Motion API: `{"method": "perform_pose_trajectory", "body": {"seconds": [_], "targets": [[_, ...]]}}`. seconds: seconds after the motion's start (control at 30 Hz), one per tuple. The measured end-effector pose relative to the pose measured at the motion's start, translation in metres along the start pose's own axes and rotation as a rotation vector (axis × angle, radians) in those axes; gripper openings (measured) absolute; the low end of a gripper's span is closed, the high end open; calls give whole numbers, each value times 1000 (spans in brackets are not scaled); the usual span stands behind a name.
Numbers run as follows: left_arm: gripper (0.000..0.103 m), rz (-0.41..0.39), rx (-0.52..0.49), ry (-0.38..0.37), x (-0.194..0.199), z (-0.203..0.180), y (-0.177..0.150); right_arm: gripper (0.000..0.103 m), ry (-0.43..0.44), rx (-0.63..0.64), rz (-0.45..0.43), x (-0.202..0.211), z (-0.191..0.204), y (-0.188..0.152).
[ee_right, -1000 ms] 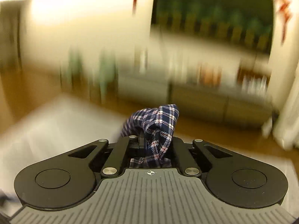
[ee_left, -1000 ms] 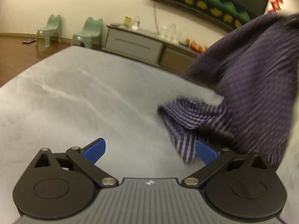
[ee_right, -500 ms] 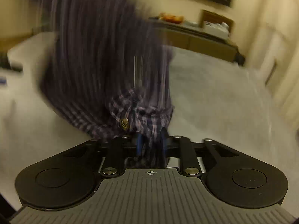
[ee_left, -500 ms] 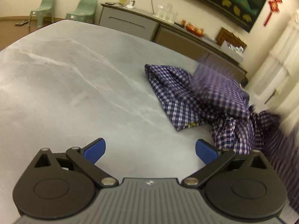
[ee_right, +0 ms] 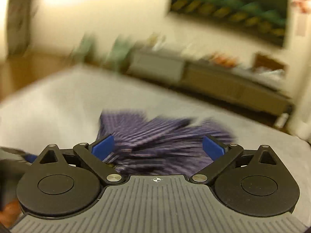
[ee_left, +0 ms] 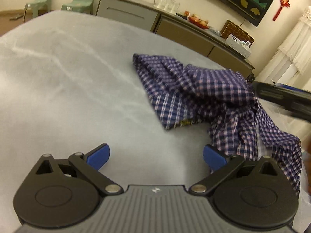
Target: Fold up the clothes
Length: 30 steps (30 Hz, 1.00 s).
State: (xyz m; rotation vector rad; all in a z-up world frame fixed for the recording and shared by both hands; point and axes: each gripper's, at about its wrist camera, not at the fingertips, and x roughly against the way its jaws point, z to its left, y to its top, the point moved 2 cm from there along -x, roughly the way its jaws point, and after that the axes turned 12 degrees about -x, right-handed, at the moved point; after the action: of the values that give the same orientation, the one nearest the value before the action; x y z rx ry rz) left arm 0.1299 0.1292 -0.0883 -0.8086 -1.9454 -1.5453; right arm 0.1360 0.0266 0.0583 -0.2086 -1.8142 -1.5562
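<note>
A blue and white checked shirt (ee_left: 204, 95) lies crumpled on the grey table (ee_left: 68, 77), to the right of centre in the left wrist view. My left gripper (ee_left: 156, 158) is open over bare tabletop, with the shirt's near edge just beside its right pad. In the blurred right wrist view the same shirt (ee_right: 161, 136) spreads below and ahead of my right gripper (ee_right: 158, 148). Its jaws are opening and stand wide, with cloth in the gap but the blue pads not pressing on it. The right gripper's dark body (ee_left: 281, 97) shows at the right edge of the left wrist view.
A long low sideboard (ee_left: 175, 25) with glasses, fruit and a box runs along the far wall beyond the table. Two green chairs (ee_left: 81, 0) stand at the back left. A white curtain (ee_left: 295, 44) hangs at the right.
The right gripper let go of the shirt and its jaws opened wide. The shirt dropped from hanging in the air onto the table. Both grippers have sunk toward the table.
</note>
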Motion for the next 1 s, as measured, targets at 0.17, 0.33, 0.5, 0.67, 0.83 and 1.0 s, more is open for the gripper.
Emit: {"method": "perform_pose_trajectory", "body": {"seconds": [0.17, 0.33, 0.5, 0.67, 0.83, 1.0], "targets": [[103, -13, 3, 24, 7, 16, -1, 0, -55, 5, 103, -48, -4, 21], [103, -42, 1, 10, 3, 12, 21, 0, -225, -297, -269, 101, -115, 51], [103, -60, -97, -20, -12, -24, 51, 1, -667, -538, -245, 188, -268, -34], [103, -95, -266, 39, -38, -68, 94, 35, -789, -612, -58, 187, -317, -116], [103, -35, -446, 97, -88, -96, 132, 92, -564, -409, -137, 155, -271, -98], [103, 80, -550, 27, -140, -118, 128, 101, -286, -268, -14, 45, -265, -59]]}}
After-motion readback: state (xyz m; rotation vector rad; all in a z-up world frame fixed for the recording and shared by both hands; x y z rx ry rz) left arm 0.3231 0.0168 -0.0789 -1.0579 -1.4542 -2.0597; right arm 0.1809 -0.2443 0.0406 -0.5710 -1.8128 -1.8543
